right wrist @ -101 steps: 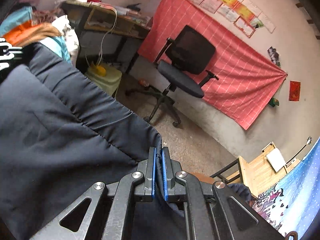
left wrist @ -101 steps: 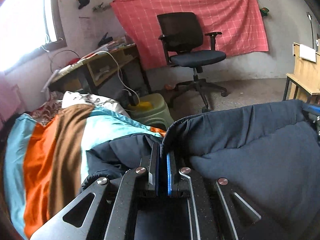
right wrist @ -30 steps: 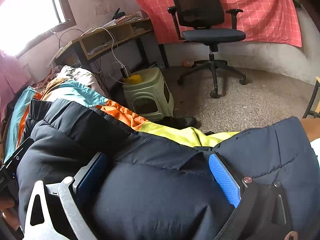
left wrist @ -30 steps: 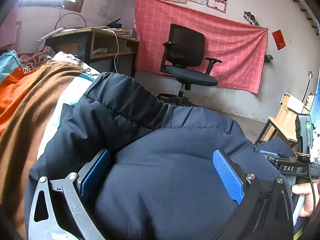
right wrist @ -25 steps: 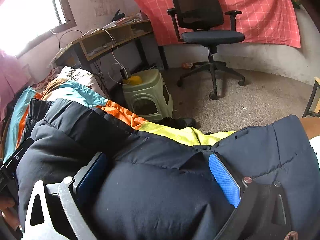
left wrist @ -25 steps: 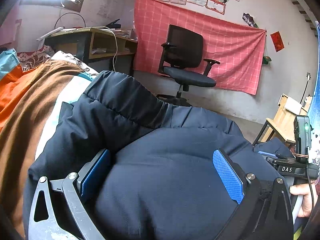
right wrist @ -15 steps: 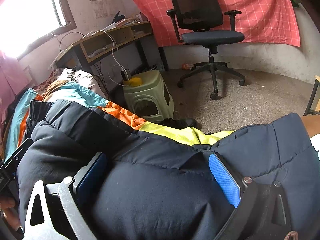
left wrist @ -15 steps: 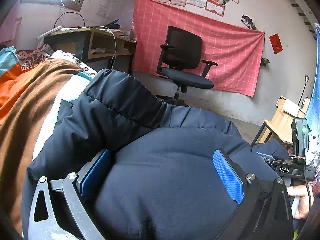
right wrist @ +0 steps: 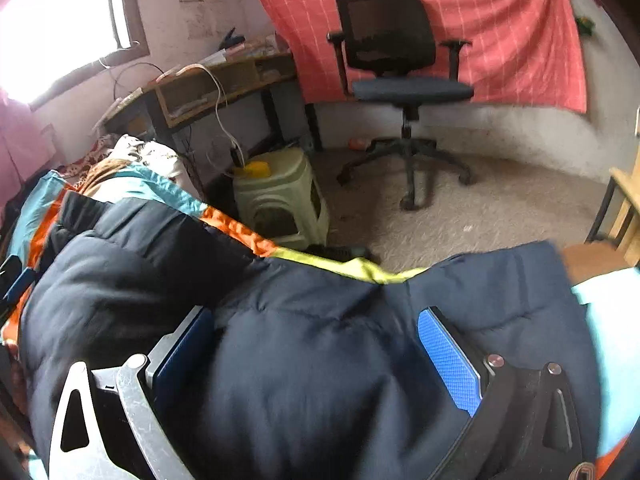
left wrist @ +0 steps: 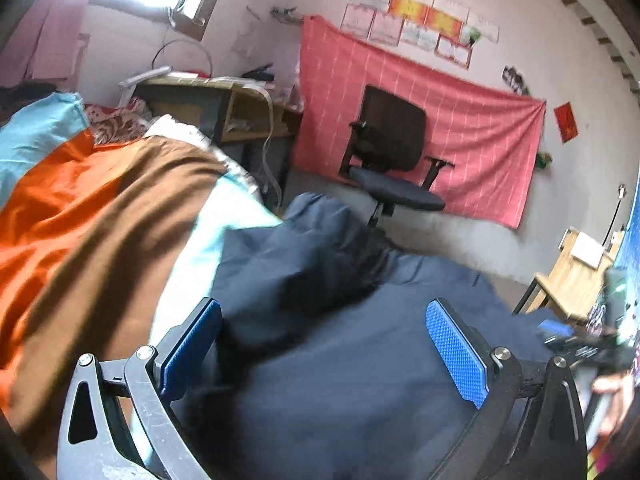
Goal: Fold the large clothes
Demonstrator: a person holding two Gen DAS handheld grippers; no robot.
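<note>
One navy puffer jacket point(left wrist: 360, 360), two hand-held grippers, left point(left wrist: 324, 352), right point(right wrist: 316, 360), one office chair point(right wrist: 400, 80), one green stool point(right wrist: 280, 192)

A lived-in bedroom: striped bedding point(left wrist: 92, 216), cluttered desk point(right wrist: 208, 84), office chair point(right wrist: 400, 76) (pink cloth point(left wrist: 472, 148) on the wall).

Pink checked cloth point(right wrist: 460, 20) on wall, black office chair point(right wrist: 400, 80), cluttered wooden desk point(right wrist: 208, 84), bright window point(right wrist: 60, 20), speckled floor point(right wrist: 500, 208)

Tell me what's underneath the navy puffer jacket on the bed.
The navy puffer jacket lies on a striped bedspread; brown, orange, teal and yellow-green bands show around its edges. Whatever is directly beneath its middle is covered. Both grippers sit open over it.
</note>
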